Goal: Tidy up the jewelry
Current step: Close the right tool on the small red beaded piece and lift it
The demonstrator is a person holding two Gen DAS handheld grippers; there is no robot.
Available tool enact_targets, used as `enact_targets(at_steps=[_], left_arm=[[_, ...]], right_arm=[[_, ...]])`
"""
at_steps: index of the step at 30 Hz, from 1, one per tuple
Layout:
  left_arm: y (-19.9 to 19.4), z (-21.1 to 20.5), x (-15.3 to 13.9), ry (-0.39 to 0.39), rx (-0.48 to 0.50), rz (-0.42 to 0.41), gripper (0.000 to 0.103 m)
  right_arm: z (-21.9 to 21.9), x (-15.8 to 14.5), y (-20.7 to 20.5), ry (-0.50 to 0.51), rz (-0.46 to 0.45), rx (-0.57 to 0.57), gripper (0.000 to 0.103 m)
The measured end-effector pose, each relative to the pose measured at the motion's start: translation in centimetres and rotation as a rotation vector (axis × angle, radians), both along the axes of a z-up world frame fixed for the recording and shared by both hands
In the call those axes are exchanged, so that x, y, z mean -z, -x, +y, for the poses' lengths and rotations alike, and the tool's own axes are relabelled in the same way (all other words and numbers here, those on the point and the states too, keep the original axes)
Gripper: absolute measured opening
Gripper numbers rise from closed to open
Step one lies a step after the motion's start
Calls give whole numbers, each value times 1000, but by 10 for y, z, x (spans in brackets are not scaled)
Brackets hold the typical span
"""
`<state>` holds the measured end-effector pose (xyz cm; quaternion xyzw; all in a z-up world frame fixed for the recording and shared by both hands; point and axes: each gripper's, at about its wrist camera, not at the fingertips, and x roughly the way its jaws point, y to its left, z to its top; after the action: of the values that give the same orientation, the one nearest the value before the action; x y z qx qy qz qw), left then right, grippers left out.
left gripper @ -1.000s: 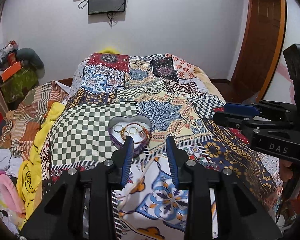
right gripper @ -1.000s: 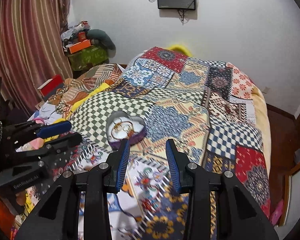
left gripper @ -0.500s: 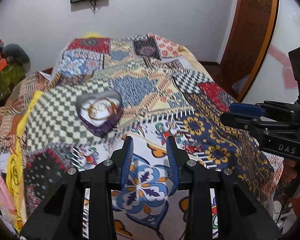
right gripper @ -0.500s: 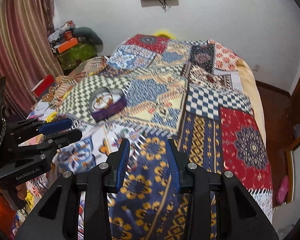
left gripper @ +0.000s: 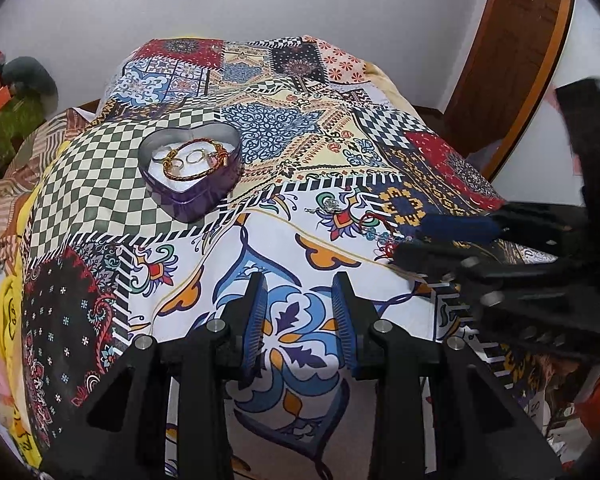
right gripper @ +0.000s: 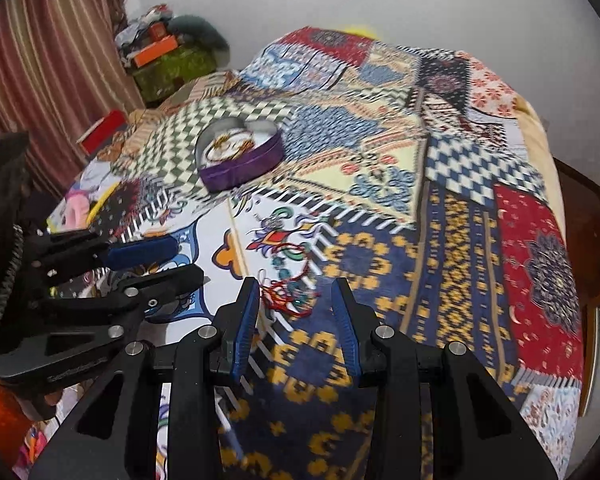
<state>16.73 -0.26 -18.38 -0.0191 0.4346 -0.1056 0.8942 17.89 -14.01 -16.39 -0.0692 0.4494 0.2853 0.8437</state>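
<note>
A purple heart-shaped tin [left gripper: 192, 168] with gold and braided bracelets inside sits on the checkered patch of the bedspread; it also shows in the right wrist view [right gripper: 240, 156]. A red-thread beaded bracelet [right gripper: 290, 292] lies on the bedspread just ahead of my right gripper [right gripper: 296, 312], which is open and empty; the bracelet also shows in the left wrist view [left gripper: 380, 236]. A small silver piece [left gripper: 328, 205] lies beyond it. My left gripper [left gripper: 300, 308] is open and empty over the white floral patch.
The patchwork bedspread [left gripper: 284, 128] covers the whole bed. Clothes and boxes are piled at the left of the bed [right gripper: 168, 56]. A wooden door [left gripper: 512, 48] stands at the right. A striped curtain [right gripper: 48, 60] hangs at the left.
Both grippers have moved lower and closer to the bedspread. The right gripper now sits right behind the red-thread bracelet. Both stay open.
</note>
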Motion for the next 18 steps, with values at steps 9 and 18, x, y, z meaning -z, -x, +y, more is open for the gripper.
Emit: enact_targets(at_steps=[9, 18], left_arm=[[-1, 1, 0, 6, 0, 1, 33], [-12, -4, 0, 16, 2, 9, 33]], right_arm=[[1, 9, 0, 13, -50, -23, 33], [1, 8, -1, -15, -55, -13, 8]])
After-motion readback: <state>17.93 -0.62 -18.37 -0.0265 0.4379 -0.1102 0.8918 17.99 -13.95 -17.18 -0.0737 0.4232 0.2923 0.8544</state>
